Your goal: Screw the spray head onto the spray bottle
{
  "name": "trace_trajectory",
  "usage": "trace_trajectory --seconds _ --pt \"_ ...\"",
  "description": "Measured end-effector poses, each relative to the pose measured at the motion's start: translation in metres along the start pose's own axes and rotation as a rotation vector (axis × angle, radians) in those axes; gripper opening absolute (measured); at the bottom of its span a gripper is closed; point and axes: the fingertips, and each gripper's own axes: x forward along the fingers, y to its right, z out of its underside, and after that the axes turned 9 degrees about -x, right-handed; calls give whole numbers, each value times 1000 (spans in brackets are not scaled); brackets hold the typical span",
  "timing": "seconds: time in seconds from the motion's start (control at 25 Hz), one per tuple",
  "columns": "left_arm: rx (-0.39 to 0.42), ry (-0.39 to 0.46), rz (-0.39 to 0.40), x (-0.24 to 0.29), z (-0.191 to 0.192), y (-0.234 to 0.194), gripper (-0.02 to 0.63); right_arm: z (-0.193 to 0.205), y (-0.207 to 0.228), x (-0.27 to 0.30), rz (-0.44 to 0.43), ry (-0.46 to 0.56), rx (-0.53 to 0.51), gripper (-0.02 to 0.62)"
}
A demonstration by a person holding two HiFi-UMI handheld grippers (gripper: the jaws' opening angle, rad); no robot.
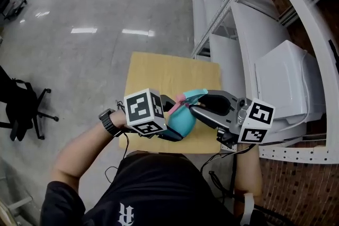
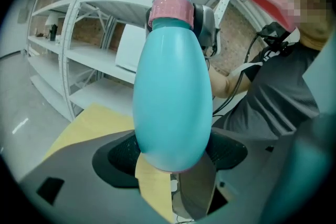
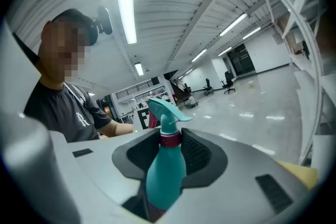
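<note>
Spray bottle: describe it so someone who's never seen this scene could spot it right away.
Find the tan table beside the white shelving. Over its near edge, the left gripper and right gripper close in from either side on the spray bottle. It is the only teal thing there, egg-shaped, with a pink collar and pink trigger.

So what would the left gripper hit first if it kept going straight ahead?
The left gripper is already shut on the bottle, so that comes first. Past it, probably the right gripper at the bottle's neck, though depth is unclear.
</note>
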Motion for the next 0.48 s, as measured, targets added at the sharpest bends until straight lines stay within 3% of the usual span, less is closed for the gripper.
trace_trajectory --seconds 0.12,0.2,0.36,0.48 --pt "22 -31 16 2 8 6 385 4 -7 3 -100 -33 41 127" --pt "24 -29 44 3 9 10 385 4 -10 2 -124 -49 27 127" --pt "27 -34 31 3 9 9 385 4 -12 2 -71 -71 -11 127" --pt "9 -47 -62 1 12 -6 385 8 -4 4 47 -138 -23 127"
